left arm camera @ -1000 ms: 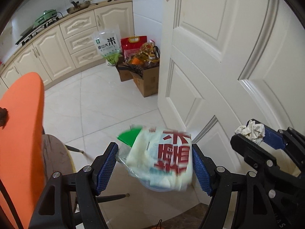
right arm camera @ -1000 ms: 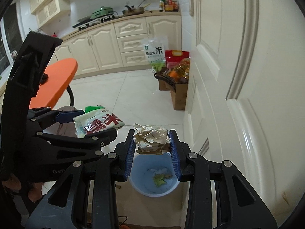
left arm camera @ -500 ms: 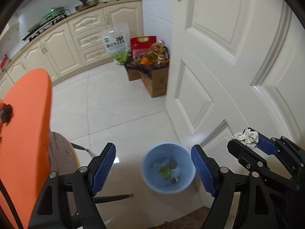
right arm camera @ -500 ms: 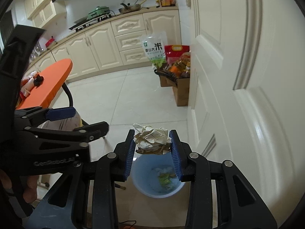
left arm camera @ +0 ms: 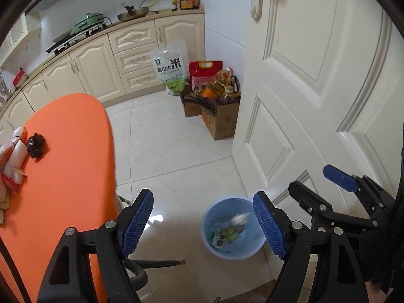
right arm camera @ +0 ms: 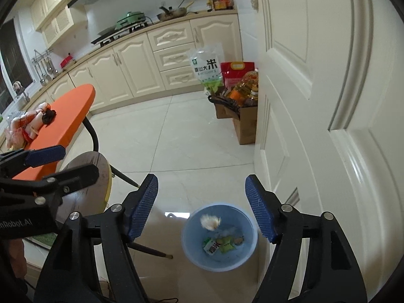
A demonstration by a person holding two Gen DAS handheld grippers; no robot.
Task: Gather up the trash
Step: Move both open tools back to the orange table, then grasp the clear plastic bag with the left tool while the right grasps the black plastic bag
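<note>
The right tongs (right arm camera: 200, 208) stand wide apart with nothing between the pads; their jaws have just been opening. The crumpled paper ball (right arm camera: 209, 221) is a blurred pale shape over the mouth of the blue bin (right arm camera: 242, 257), free of both pads, slightly toward five o'clock from the midpoint of the tongs and between the two blue fingers (right arm camera: 142, 207). In the left wrist view the same ball (left arm camera: 240, 219) shows as a pale smear at the bin's (left arm camera: 209, 242) upper right, about one o'clock on its rim, just beside the right-hand pad of the left tongs (left arm camera: 203, 226).

The left tongs are also spread open and hold nothing. The bin stands on the pale tiled floor (left arm camera: 176, 156) close to the white door (left arm camera: 315, 101). At its bottom lie a rice packet (right arm camera: 213, 247) with red print and a green wrapper (right arm camera: 227, 244).

At nine o'clock in the left view, the orange table (left arm camera: 70, 151) carries a dark crumpled scrap (left arm camera: 36, 145) and red-and-white wrappers (left arm camera: 14, 161), well apart from both tongs.
</note>
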